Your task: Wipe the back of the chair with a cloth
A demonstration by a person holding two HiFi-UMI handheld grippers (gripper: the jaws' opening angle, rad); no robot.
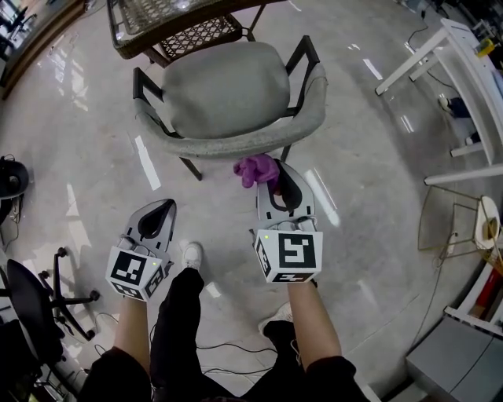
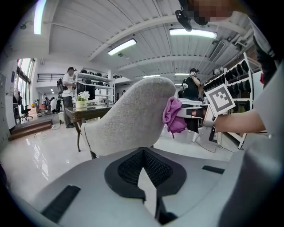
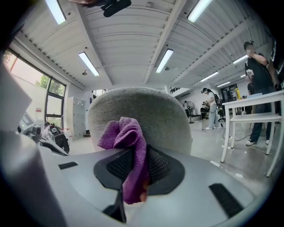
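Note:
A grey upholstered chair (image 1: 228,94) with a black frame stands in front of me, its curved back (image 1: 236,143) nearest to me. My right gripper (image 1: 275,176) is shut on a purple cloth (image 1: 255,169), which is bunched against the outer face of the chair back. In the right gripper view the cloth (image 3: 128,150) hangs between the jaws, with the chair back (image 3: 146,115) right behind it. My left gripper (image 1: 159,207) is shut with nothing in it, lower left and clear of the chair. The left gripper view shows the chair back (image 2: 128,119) and the cloth (image 2: 174,117) from the side.
A wicker table (image 1: 157,20) stands beyond the chair. A white table (image 1: 464,55) is at the right, with a wire stand (image 1: 456,224) below it. A black office chair (image 1: 31,306) is at the lower left. People (image 2: 69,95) stand in the background.

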